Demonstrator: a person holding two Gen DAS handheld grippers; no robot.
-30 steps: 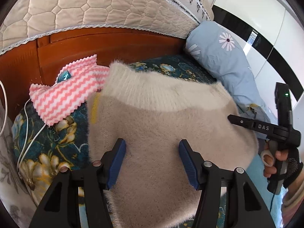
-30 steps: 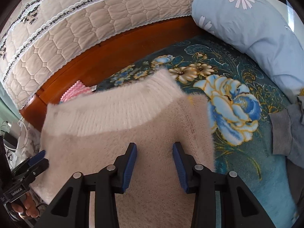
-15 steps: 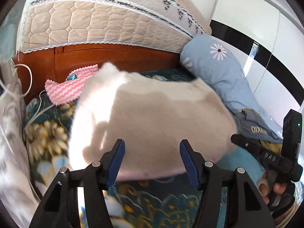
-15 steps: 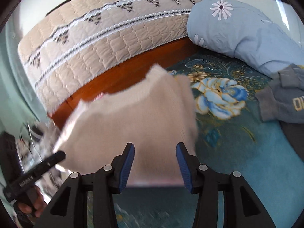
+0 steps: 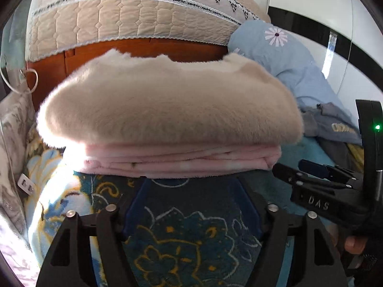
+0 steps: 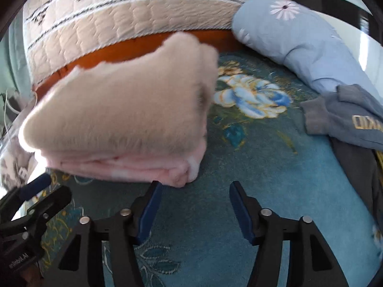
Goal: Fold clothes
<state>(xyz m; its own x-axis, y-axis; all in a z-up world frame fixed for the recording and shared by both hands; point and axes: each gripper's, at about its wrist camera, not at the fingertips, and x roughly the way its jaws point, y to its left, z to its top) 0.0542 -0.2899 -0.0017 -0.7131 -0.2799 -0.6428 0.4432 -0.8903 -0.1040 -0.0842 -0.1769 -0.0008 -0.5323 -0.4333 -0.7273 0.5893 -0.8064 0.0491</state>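
A folded beige fuzzy sweater [image 5: 167, 105] lies on top of a folded pink garment [image 5: 177, 161] on the floral bed cover; the stack also shows in the right wrist view, with the sweater [image 6: 124, 114] above the pink garment [image 6: 124, 165]. My left gripper [image 5: 191, 205] is open and empty, just in front of the stack. My right gripper [image 6: 195, 205] is open and empty, in front of the stack's right corner. The right gripper also shows at the right edge of the left wrist view [image 5: 318, 181].
A grey garment with yellow lettering [image 6: 347, 117] lies crumpled at the right. A light blue flowered pillow [image 6: 294, 33] leans by the wooden headboard [image 5: 143, 47] with its quilted cover [image 5: 134, 12]. White cables [image 5: 21, 81] hang at the left.
Both grippers pulled back from over the sweater and now sit lower, in front of the stack. The sweater has settled on the pink garment. The right gripper's jaws have opened wider.
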